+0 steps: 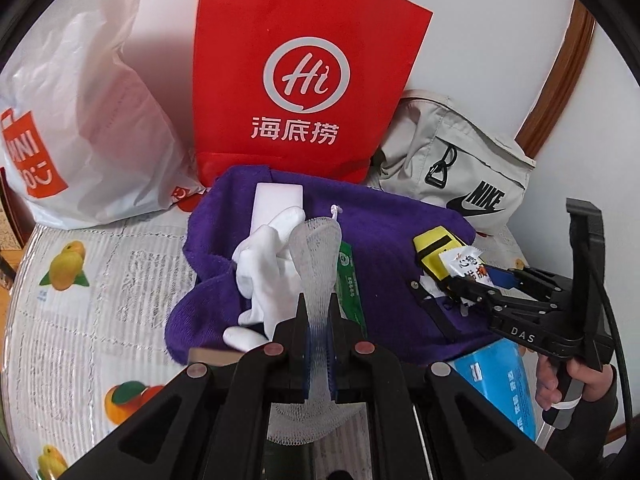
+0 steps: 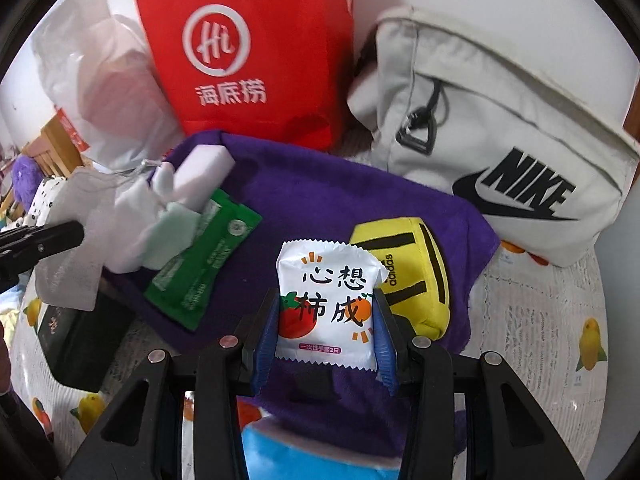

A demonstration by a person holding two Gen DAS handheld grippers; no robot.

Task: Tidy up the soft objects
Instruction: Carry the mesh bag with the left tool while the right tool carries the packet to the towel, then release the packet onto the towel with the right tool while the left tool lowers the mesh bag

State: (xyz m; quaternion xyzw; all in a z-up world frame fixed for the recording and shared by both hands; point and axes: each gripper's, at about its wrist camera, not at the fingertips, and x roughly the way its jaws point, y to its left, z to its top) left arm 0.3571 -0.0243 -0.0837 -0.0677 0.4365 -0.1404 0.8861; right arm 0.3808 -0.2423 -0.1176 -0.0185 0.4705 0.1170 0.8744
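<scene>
A purple towel lies on the table with small items on it. My left gripper is shut on a white mesh pouch and holds it above the towel; the pouch also shows in the right wrist view. My right gripper is shut on a white snack packet with a persimmon print. White gloves, a white foam block, a green packet and a yellow Adidas pouch lie on the towel.
A red Haidilao paper bag, a white Miniso plastic bag and a beige Nike bag stand behind the towel. A blue pack and a black box lie near. The tablecloth has a fruit print.
</scene>
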